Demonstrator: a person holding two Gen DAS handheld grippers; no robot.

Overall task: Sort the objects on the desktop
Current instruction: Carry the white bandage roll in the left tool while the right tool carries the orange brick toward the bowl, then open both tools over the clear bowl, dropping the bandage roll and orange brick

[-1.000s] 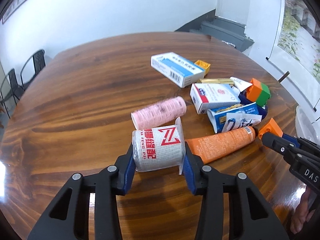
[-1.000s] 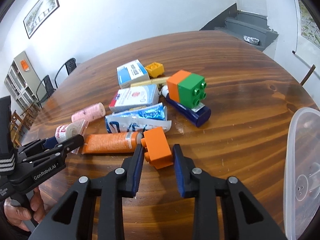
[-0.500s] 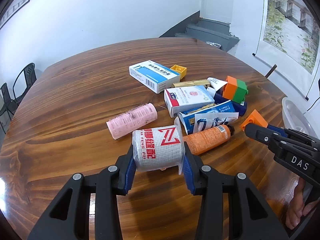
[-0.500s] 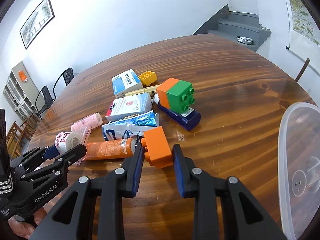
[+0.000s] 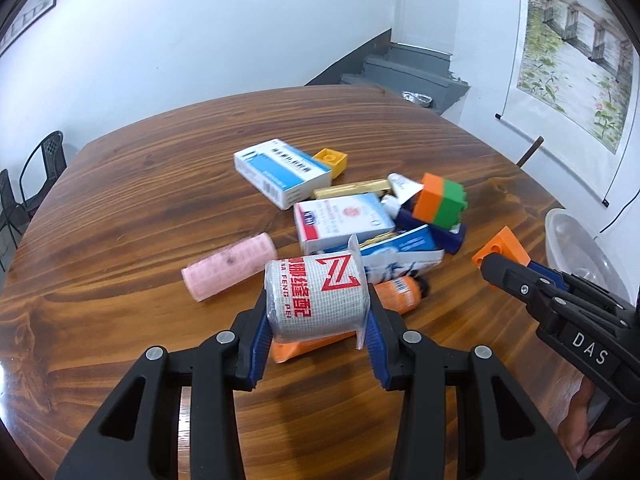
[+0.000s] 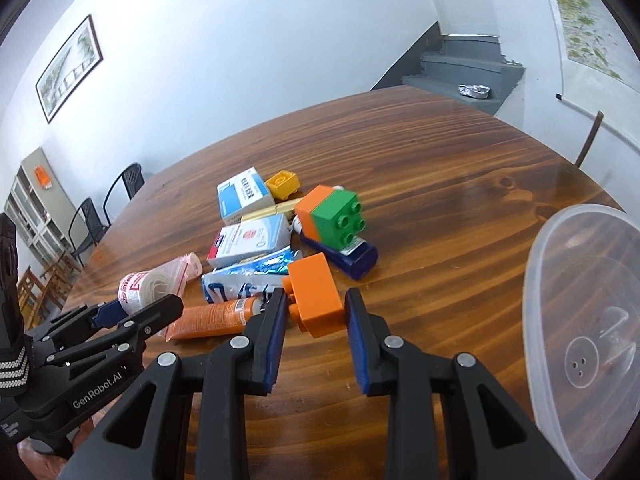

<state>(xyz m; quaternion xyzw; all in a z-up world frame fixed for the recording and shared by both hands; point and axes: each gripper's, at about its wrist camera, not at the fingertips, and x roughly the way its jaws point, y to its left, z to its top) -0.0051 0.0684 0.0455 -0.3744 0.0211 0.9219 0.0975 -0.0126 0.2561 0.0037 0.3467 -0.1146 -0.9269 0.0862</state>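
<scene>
My left gripper [image 5: 316, 316] is shut on a white bandage roll [image 5: 318, 296] with red print, held above the table. The same roll [image 6: 140, 286] shows at the left of the right wrist view. My right gripper [image 6: 314, 306] is shut on an orange toy brick [image 6: 316, 294], lifted off the wood; that brick [image 5: 502, 246] appears at the right of the left wrist view. Below lie an orange tube [image 5: 396, 294], a pink roll [image 5: 230, 266], two medicine boxes [image 5: 282, 170] [image 5: 342, 222], a blue toothpaste tube [image 6: 256, 274], an orange-green brick [image 6: 334, 216] and a yellow brick [image 6: 282, 184].
A clear plastic tub [image 6: 584, 332] stands at the table's right edge. A dark blue bottle [image 6: 348, 256] lies under the orange-green brick, and a gold tube [image 5: 352, 188] sits behind the boxes. Black chairs [image 5: 36, 172] stand past the far left edge of the round wooden table [image 5: 140, 200].
Both grippers have risen a little with their loads. The bandage roll has shifted right over the orange tube, and the clear tub has come further into the right wrist view.
</scene>
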